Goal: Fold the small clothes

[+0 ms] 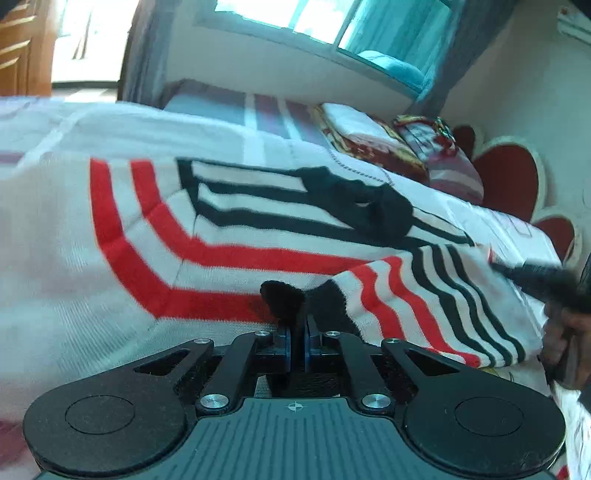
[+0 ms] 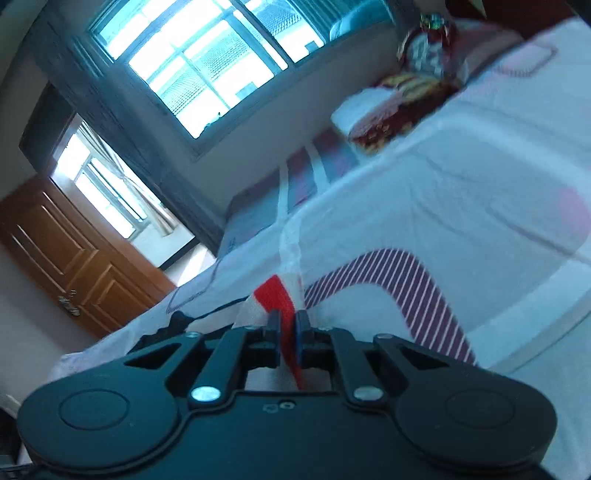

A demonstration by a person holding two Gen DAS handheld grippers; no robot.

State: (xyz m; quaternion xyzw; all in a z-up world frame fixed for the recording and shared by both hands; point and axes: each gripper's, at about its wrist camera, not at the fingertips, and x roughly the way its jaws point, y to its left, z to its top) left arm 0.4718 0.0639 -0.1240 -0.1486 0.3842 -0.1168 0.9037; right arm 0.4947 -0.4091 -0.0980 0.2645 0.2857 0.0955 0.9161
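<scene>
Left wrist view: a bedroom, with a bed [image 1: 369, 162] under a pale printed sheet running from lower left to the right edge, a window [image 1: 332, 22] at the top and red patterned folded bedding [image 1: 369, 136] stacked at upper right. Spread across the middle of the frame lies the small white knit garment with red and black stripes [image 1: 221, 229], ribbed and soft, one striped flap turned over at lower right. The left gripper [image 1: 298, 328] at bottom centre is clamped on a dark cuff-like edge of it. It looks light and limp, likely to sag and slide on the sheet, so edges or corners seem the best holds.

Right wrist view: the room appears tilted, with a brown panelled wooden door [image 2: 74, 266] at left and the window at upper left. The right gripper [image 2: 287, 332] at lower centre pinches a red-and-white bit of the same garment, the rest hidden beneath it.
</scene>
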